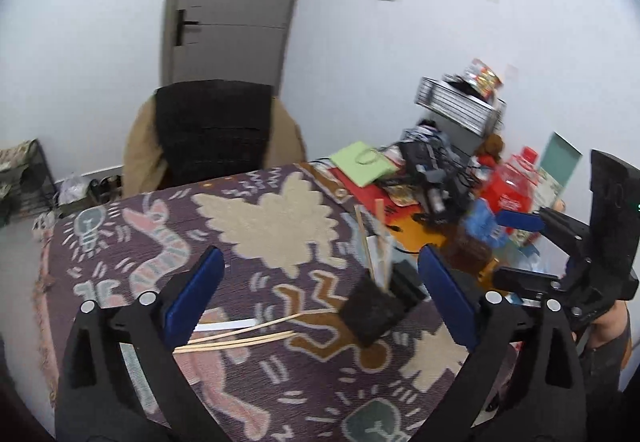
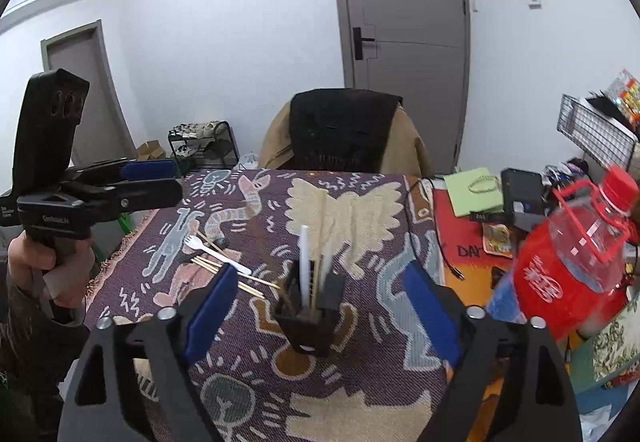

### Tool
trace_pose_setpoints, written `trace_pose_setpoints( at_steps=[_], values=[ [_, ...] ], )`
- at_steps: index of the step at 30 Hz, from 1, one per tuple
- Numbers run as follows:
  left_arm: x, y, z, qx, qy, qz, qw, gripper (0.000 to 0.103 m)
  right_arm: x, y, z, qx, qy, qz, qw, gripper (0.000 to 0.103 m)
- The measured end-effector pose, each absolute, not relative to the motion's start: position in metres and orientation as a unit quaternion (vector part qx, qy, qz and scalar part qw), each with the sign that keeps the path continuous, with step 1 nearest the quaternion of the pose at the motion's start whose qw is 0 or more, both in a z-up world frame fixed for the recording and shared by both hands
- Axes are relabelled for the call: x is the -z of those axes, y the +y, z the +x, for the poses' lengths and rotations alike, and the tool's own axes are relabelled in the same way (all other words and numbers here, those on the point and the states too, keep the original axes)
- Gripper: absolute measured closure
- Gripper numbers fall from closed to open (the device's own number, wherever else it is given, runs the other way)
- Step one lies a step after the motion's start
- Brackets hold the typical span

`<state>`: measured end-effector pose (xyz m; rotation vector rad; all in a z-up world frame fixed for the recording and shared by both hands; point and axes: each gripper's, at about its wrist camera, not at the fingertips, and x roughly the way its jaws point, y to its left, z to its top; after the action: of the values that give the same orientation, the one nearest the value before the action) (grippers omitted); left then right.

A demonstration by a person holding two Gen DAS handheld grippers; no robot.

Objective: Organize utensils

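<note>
A black utensil holder [image 2: 308, 318] stands on the patterned cloth [image 2: 360, 210] and holds upright chopsticks and a white utensil; it also shows in the left wrist view [image 1: 374, 312]. A white plastic spork [image 2: 212, 248] and several wooden chopsticks [image 2: 224, 270] lie left of the holder; the chopsticks [image 1: 248, 338] also show in the left wrist view. My left gripper [image 1: 320, 294] is open and empty above the cloth, and it shows from the side in the right wrist view [image 2: 152, 178]. My right gripper [image 2: 320, 314] is open and empty, its fingers either side of the holder.
A large red-labelled water bottle [image 2: 568, 266] stands at the table's right. Behind it lie a green bag [image 2: 476, 190], cables, black devices and a wire basket [image 2: 596, 130]. A chair with a draped coat [image 2: 344, 130] stands behind the table.
</note>
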<state>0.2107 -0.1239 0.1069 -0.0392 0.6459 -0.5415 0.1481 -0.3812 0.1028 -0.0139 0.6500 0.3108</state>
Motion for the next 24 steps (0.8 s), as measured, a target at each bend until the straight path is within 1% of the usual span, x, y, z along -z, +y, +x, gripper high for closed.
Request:
trace_pose_setpoints(
  at_steps=[3, 14, 19, 20, 21, 24],
  values=[
    [-0.1, -0.102, 0.215, 0.242, 0.319, -0.032, 0.916, 0.006, -0.104, -0.365, 0.154, -0.164, 0.314, -0.012, 0.935, 0.008],
    [-0.072, -0.034, 0.221, 0.196, 0.335, -0.076, 0.919, 0.006, -0.104, -0.308, 0.175, -0.201, 0.315, -0.031, 0.927, 0.008],
    [-0.049, -0.006, 0.223, 0.176, 0.35, -0.101, 0.915, 0.006, -0.102, -0.281, 0.181, -0.218, 0.314, -0.048, 0.923, 0.008],
    [-0.045, -0.002, 0.223, 0.172, 0.353, -0.104, 0.914, 0.006, -0.101, -0.275, 0.182, -0.225, 0.315, -0.05, 0.921, 0.01],
    [-0.039, 0.004, 0.224, 0.167, 0.357, -0.109, 0.913, 0.008, -0.1, -0.27, 0.184, -0.231, 0.319, -0.053, 0.918, 0.014],
    [-0.022, 0.018, 0.226, 0.157, 0.374, -0.126, 0.905, 0.019, -0.093, -0.253, 0.19, -0.247, 0.329, -0.061, 0.91, 0.023]
  ],
)
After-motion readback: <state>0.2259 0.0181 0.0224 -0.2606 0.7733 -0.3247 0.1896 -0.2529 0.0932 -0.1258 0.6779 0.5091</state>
